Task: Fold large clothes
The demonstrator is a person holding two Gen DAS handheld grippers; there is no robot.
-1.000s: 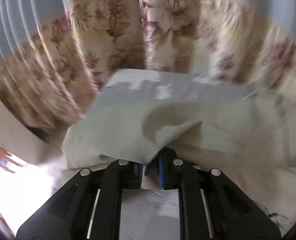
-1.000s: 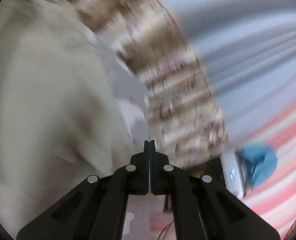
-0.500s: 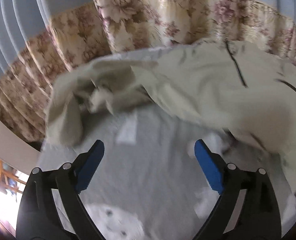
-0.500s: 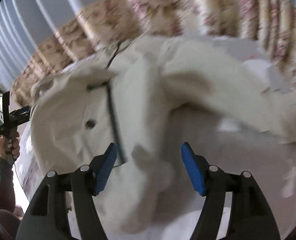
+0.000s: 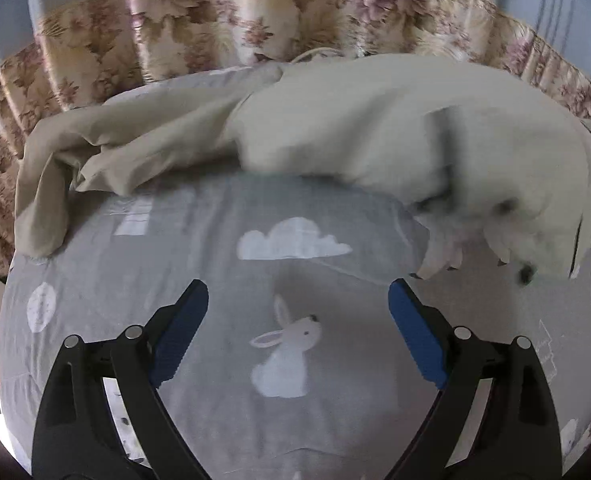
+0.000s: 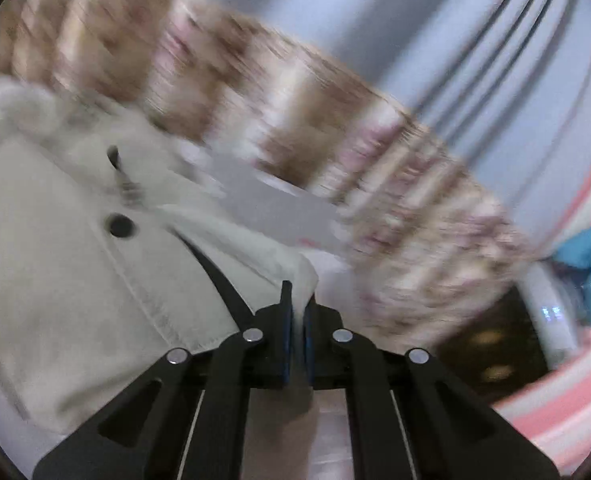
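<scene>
The left gripper [image 5: 297, 300] gapes over bare grey bedsheet [image 5: 199, 240], the cream coat [image 5: 395, 128] heaped ahead against floral curtains [image 5: 215, 20], while the right gripper [image 6: 297, 300] pinches the coat's hem.

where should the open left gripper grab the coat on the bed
Probably the loose beige end of the coat drooping at the far left. Bring the left gripper in low from the bedsheet side: that edge hangs free and thin, while the right gripper already pinches another edge.
</scene>
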